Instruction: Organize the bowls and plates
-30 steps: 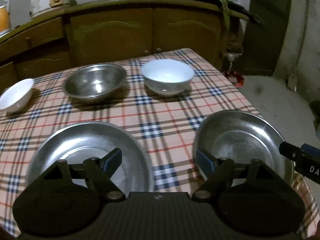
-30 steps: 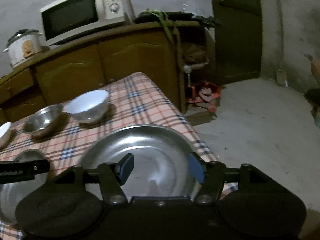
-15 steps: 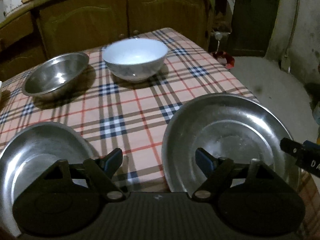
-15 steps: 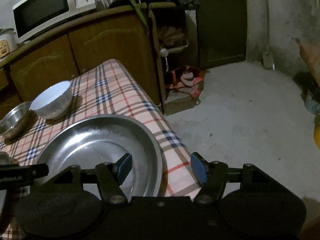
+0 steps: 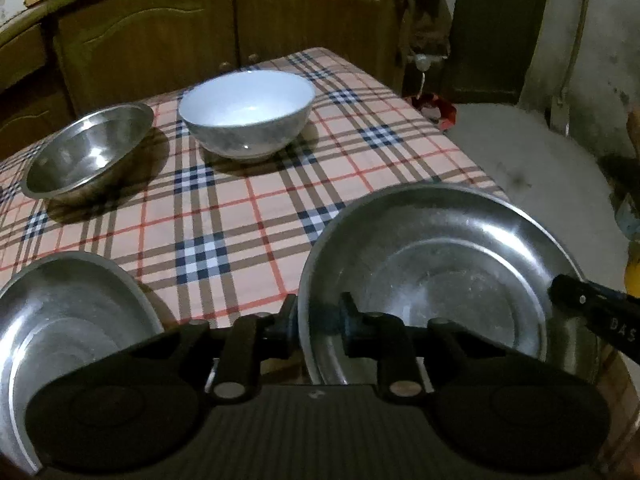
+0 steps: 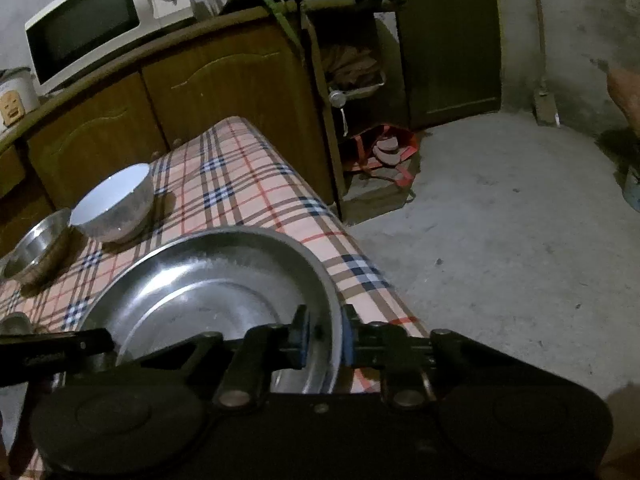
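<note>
A wide steel plate (image 5: 440,264) (image 6: 208,292) lies at the near right corner of the checked tablecloth (image 5: 224,216). My left gripper (image 5: 316,320) has its jaws closing, pads pressed on the plate's left rim. The right gripper (image 6: 326,336) is closing too, pinching the same plate's right rim; its black finger (image 5: 592,312) shows at the right edge of the left wrist view. A second steel plate (image 5: 60,312) lies at the near left. Further back stand a white bowl (image 5: 248,112) (image 6: 116,208) and a steel bowl (image 5: 88,152) (image 6: 36,244).
Wooden cabinets (image 5: 148,44) run close behind the table, carrying a microwave (image 6: 92,20) and a rice cooker (image 6: 12,96). The table's right edge (image 6: 360,264) drops to a concrete floor, where a red bag (image 6: 380,152) sits by a dark door (image 6: 448,40).
Both grippers came down and forward to the right plate, then went from wide open to pinched on its opposite rims. The plate itself has stayed in place.
</note>
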`<act>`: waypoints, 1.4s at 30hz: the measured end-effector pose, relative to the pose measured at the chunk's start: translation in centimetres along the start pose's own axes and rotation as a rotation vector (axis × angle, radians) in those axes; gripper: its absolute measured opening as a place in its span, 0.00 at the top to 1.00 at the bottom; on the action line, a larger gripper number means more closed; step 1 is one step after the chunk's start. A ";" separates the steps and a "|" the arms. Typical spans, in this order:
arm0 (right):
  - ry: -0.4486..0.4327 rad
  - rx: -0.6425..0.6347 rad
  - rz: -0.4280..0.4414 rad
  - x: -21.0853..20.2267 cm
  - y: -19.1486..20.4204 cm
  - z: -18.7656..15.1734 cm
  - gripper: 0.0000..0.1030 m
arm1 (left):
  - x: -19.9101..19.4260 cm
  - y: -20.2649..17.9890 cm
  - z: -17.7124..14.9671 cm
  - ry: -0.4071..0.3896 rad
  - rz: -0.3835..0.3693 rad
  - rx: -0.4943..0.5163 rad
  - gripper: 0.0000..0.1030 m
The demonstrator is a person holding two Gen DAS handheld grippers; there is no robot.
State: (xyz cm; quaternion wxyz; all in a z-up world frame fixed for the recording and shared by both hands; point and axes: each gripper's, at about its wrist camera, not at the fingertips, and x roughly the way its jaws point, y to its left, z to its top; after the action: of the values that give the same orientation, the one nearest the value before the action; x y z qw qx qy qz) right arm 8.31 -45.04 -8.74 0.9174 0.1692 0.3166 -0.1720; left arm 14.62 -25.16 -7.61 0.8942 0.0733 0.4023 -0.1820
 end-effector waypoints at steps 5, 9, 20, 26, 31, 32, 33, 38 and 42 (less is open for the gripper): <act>-0.040 -0.002 0.005 -1.6 0.3 0.5 0.79 | -1.5 -0.3 0.6 -0.034 0.012 0.010 0.80; -0.076 -0.007 0.010 -3.1 0.6 1.2 0.79 | -3.1 -0.2 1.0 -0.062 0.010 0.006 0.80; -0.159 -0.030 0.048 -7.6 3.0 2.5 0.79 | -7.8 1.0 1.2 -0.130 0.035 -0.005 0.79; -0.184 -0.056 0.070 -9.7 4.8 2.6 0.79 | -10.2 2.0 1.0 -0.154 0.059 -0.022 0.79; -0.203 -0.080 0.093 -11.3 6.6 2.5 0.78 | -12.1 3.3 0.6 -0.173 0.077 -0.042 0.79; -0.204 -0.084 0.097 -11.5 6.9 2.5 0.78 | -12.5 3.5 0.5 -0.175 0.082 -0.047 0.79; -0.206 -0.089 0.101 -11.7 7.3 2.4 0.78 | -12.8 3.8 0.4 -0.178 0.086 -0.051 0.79; -0.215 -0.109 0.120 -12.8 9.1 2.2 0.78 | -14.4 5.2 -0.1 -0.196 0.107 -0.059 0.79; -0.214 -0.130 0.138 -13.2 10.9 1.9 0.78 | -15.4 6.5 -0.8 -0.201 0.128 -0.070 0.79</act>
State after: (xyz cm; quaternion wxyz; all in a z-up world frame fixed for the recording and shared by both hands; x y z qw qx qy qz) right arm 4.18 -33.43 3.29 0.9645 0.1114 0.2152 -0.1046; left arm 7.22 -14.89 3.25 0.9418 0.0490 0.3113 -0.1168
